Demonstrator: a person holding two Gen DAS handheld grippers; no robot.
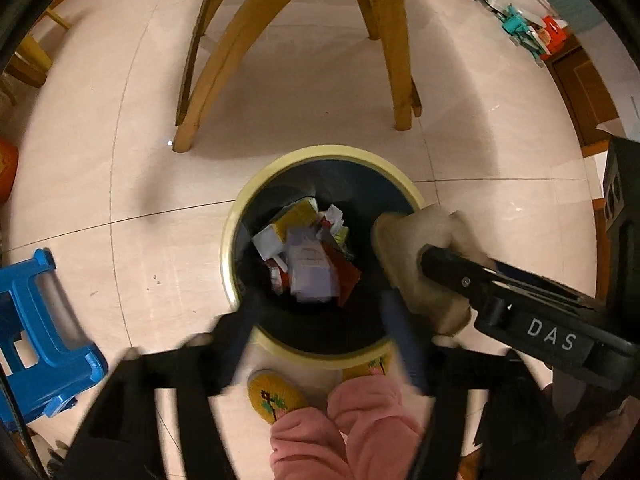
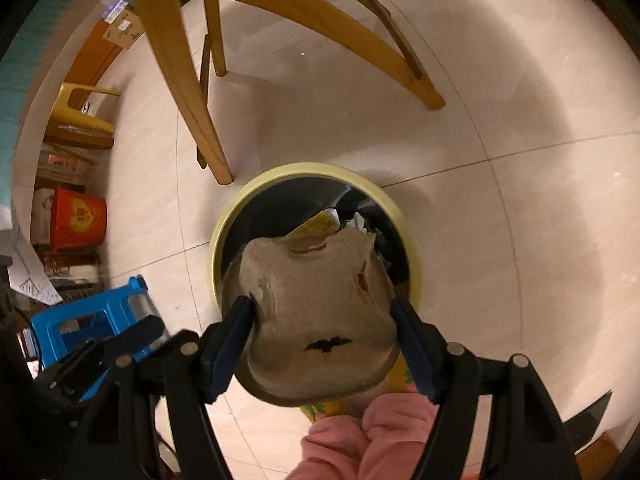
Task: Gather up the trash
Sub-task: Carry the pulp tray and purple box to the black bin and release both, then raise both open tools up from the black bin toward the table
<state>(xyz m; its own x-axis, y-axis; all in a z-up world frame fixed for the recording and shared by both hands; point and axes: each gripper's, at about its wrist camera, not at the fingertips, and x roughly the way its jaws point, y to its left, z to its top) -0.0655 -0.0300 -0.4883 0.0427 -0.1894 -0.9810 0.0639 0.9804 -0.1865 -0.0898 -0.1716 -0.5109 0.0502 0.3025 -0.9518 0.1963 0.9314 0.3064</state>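
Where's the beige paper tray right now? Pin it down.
The beige paper tray sits between the right gripper's blue pads, above the near edge of the yellow-rimmed trash bin, by the table legs.

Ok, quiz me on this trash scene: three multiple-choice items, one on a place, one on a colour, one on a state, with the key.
1. Where is the beige cardboard piece?
A. In the right gripper, over the bin
B. At the bottom of the bin
C. In the left gripper

2. What colour is the bin's rim?
A. Blue
B. Pale yellow
C. Red

3. How is the left gripper?
A. Shut on a wrapper
B. Open, holding nothing
C. Shut, empty

Key: 1 A, both blue pads press its sides above the bin's mouth; 2 B, a pale yellow ring circles the dark liner; 3 B, its fingers stand apart with only the bin showing between.
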